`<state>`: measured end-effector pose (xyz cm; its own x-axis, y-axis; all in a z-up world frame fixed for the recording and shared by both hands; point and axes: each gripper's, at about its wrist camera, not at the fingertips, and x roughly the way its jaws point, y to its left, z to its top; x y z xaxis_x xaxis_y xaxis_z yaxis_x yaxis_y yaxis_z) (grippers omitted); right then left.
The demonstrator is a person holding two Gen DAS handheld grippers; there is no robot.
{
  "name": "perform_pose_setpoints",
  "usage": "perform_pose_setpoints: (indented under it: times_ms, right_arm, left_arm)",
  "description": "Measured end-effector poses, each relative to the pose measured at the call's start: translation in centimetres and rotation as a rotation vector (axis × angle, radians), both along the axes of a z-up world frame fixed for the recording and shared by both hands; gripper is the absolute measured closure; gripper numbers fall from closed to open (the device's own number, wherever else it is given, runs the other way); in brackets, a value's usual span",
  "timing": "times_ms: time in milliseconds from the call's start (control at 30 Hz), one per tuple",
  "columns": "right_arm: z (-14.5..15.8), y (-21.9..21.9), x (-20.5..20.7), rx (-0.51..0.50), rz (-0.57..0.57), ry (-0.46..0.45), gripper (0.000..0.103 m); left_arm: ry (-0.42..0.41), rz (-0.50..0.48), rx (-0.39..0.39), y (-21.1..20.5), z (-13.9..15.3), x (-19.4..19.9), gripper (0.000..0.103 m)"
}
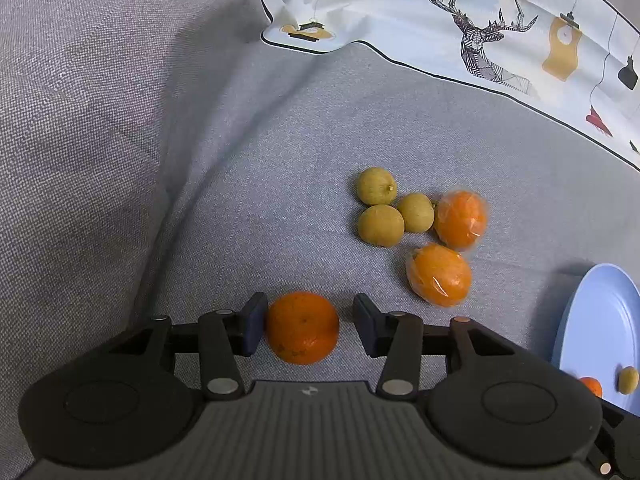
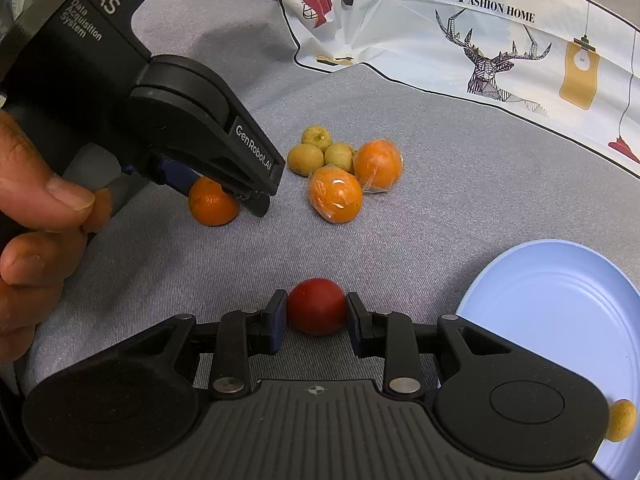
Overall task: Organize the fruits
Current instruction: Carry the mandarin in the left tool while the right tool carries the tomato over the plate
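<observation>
Landmark: the pale blue round plastic plate [image 2: 560, 300] on the grey woven fabric surface [image 2: 420, 240]. Right gripper [image 2: 316, 316] is closed on a small dark red round fruit [image 2: 316, 306], both blue pads touching its sides; fruit and gripper sit just left of the plate's rim, so the right hand is the nearer one to the plate. Judgement: the carry runs rightward, up over the rim. Left gripper [image 1: 308, 326] is partly open and straddles a bare orange round citrus fruit [image 1: 302, 327], which rests on the surface well left of the plate; left pad [image 1: 254, 330] touches or nearly touches the peel, right pad [image 1: 366, 330] stands off with a visible gap, so nothing is gripped yet. The citrus is near spherical, no long axis to align to. A cluster lies beyond the plate's far-left side: three yellow-green small round fruits [image 1: 380, 208] and two orange citrus fruits in clear plastic wrap [image 1: 440, 274], touching one another. On the plate's near edge: one small yellowish round fruit [image 2: 622, 420] and, in the left wrist view, a part-hidden orange one [image 1: 592, 386]. A white printed pillow with deer motif [image 2: 480, 40] lies far behind the plate.
</observation>
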<state>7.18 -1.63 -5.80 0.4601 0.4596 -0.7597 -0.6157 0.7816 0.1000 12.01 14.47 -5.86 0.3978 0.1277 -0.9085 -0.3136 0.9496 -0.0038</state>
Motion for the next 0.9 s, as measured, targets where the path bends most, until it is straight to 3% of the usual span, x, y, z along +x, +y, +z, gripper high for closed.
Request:
perform_pose_setpoints:
  times_ms: [167,900]
  right_arm:
    - [0.0,-0.1,-0.1,-0.002,0.001,-0.005,0.071]
    - [4.6,-3.1,-1.2,0.078,-0.078,-0.230,0.071]
  left_arm:
    - [-0.005,-0.002,0.018,-0.1,0.0,0.0,0.062]
    - [-0.176,0.003,-0.047,-1.1,4.9,-0.9,0.064]
